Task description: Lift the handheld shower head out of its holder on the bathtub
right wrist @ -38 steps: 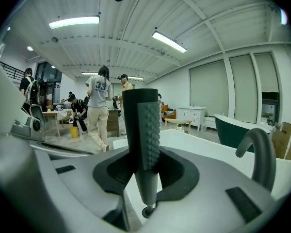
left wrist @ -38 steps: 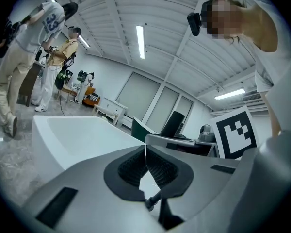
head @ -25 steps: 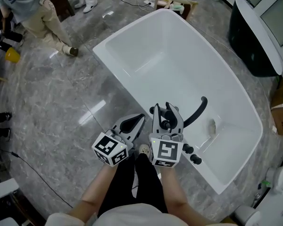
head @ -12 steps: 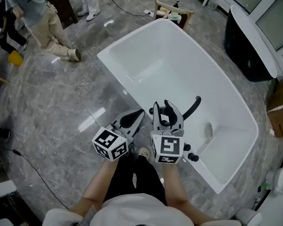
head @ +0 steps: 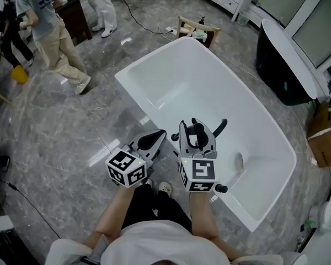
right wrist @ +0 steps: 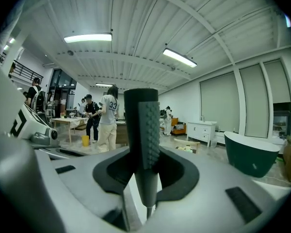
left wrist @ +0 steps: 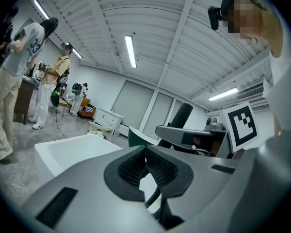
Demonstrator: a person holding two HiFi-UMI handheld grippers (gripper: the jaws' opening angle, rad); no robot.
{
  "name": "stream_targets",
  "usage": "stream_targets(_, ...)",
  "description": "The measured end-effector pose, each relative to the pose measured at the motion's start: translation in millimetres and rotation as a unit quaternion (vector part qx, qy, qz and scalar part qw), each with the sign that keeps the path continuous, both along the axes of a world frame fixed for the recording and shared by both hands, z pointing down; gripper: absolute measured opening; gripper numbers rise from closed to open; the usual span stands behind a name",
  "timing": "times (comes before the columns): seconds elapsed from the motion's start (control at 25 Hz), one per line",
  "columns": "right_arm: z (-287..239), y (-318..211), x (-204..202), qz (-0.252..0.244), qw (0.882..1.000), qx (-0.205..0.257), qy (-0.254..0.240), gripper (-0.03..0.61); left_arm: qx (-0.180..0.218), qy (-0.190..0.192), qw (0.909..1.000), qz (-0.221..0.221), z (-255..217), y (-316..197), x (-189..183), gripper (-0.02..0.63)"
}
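**Shower Head Held in Right Tool Above Tub Rim**

The black handheld shower head (right wrist: 143,125) stands upright between the jaws of the right tool (head: 197,129), which are clamped on its ribbed handle. In the head view its upper end projects past the jaws, over the basin of the white oval bathtub (head: 154,73). The left tool (head: 153,139) sits just beside the right one, jaws closed together on nothing. The tub basin holds an oval metal drain fitting (head: 238,160). Black knobs (head: 221,189) stand on the near rim.
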State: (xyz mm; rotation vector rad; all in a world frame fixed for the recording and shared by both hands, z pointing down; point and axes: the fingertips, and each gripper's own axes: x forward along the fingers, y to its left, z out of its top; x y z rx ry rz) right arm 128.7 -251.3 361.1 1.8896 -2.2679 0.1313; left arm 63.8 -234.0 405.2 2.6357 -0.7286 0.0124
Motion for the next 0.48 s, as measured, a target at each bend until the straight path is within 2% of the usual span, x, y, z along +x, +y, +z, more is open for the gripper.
stream_targets(0.48, -44.6, 10.0, -13.7, -0.027, 0.999, 0.035, 0.012, 0.127, 0.043, 0.003, 0.9990, 0.012, -34.7, 2.9, -2.3, 0.011)
